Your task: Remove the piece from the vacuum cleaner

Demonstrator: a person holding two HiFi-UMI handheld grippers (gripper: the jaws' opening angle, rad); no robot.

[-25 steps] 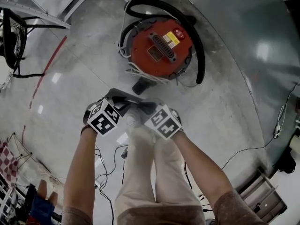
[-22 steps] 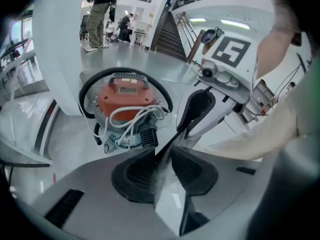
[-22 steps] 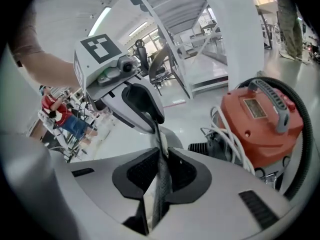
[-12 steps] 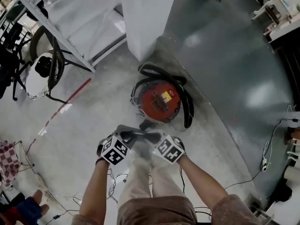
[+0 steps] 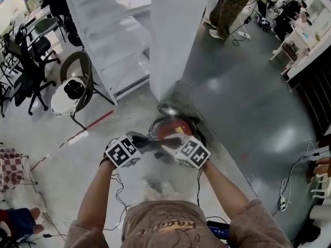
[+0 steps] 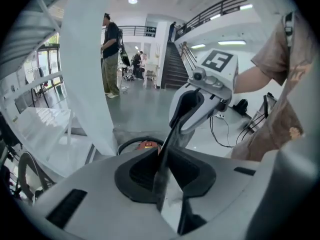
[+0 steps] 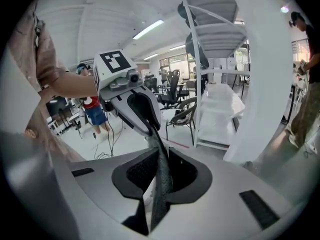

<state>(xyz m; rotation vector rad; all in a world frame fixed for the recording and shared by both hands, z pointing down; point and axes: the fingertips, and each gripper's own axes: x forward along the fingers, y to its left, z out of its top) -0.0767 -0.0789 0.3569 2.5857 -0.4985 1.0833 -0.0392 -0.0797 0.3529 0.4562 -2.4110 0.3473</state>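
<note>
The red round vacuum cleaner (image 5: 173,127), ringed by its black hose, stands on the floor far below my hands. A thin, flat dark piece (image 5: 158,142) hangs in the air between both grippers, edge-on in the gripper views. My left gripper (image 5: 142,143) is shut on one end of the piece (image 6: 162,169), and its jaws have just been closing further on it. My right gripper (image 5: 173,141) is shut on the other end (image 7: 161,180). In the left gripper view, a bit of the red vacuum (image 6: 146,145) shows beyond the jaws.
A wide white pillar (image 5: 176,35) rises just behind the vacuum, with white stairs (image 5: 111,40) to its left. A white drum with a dark hose (image 5: 72,89) and office chairs (image 5: 26,61) stand at left. Cables (image 5: 297,169) lie on the grey floor at right. A person (image 5: 230,6) stands far back.
Both grippers have risen high together with the dark piece between them. The vacuum cleaner now looks much smaller and sits partly behind my hands.
</note>
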